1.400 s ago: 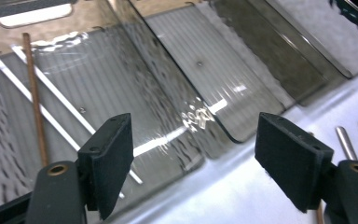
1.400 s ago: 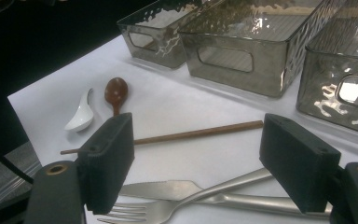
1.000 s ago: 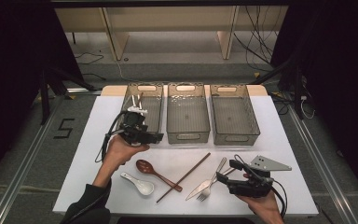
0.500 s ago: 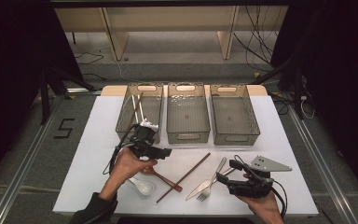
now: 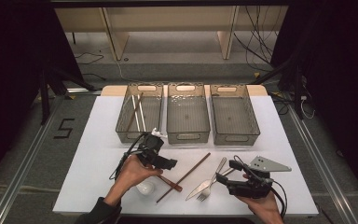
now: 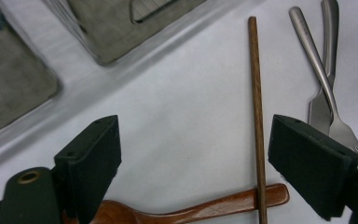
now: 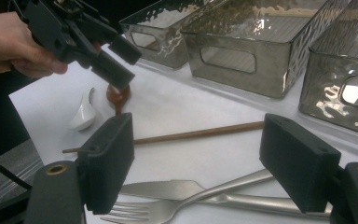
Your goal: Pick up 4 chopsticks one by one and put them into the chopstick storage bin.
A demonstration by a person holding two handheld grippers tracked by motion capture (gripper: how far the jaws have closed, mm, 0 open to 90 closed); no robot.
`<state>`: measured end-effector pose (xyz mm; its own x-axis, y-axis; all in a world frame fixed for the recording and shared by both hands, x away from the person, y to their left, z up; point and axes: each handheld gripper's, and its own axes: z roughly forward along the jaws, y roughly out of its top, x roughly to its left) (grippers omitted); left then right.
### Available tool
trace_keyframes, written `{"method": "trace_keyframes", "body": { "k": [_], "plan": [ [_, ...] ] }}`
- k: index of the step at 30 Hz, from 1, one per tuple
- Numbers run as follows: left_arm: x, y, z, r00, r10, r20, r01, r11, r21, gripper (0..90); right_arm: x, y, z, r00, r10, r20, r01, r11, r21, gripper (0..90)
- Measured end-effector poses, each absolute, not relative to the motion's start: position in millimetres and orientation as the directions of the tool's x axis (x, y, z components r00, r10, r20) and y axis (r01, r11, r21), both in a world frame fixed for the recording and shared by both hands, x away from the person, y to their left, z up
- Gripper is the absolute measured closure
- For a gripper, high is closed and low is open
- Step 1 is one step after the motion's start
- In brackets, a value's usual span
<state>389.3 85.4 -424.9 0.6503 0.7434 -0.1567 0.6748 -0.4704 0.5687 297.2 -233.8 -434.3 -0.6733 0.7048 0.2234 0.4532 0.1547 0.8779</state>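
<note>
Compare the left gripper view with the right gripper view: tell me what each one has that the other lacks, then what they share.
The left gripper view alone looks straight down between its own open jaws, which have just been opening, at the wooden spoon's handle. The right gripper view alone takes in the white spoon, the left gripper above the wooden spoon's bowl, and the third bin. Both share the brown chopstick, the fork, the knife and two bins on the white table.

In the high view the left hand (image 5: 133,171) hides part of the white spoon (image 5: 145,188) and the wooden spoon's (image 5: 170,183) bowl.
</note>
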Motion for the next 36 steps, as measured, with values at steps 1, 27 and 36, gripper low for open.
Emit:
{"method": "trace_keyframes", "body": {
  "k": [1, 27, 36],
  "plan": [
    [389, 84, -426, 0.655, 0.74, -0.154, 0.674, -0.479, 0.562, 16.8, 297, -234, -434, -0.675, 0.704, 0.222, 0.452, 0.156, 0.878, 26.9],
    [375, 52, -449, 0.73, 0.667, -0.152, 0.649, -0.606, 0.459, 33.3, 297, -233, -435, -0.678, 0.701, 0.222, 0.457, 0.165, 0.874, 26.9],
    [370, 42, -458, 0.758, 0.633, -0.158, 0.631, -0.65, 0.423, 48.1, 298, -233, -435, -0.678, 0.701, 0.222, 0.455, 0.163, 0.876, 27.0]
  ]
}}
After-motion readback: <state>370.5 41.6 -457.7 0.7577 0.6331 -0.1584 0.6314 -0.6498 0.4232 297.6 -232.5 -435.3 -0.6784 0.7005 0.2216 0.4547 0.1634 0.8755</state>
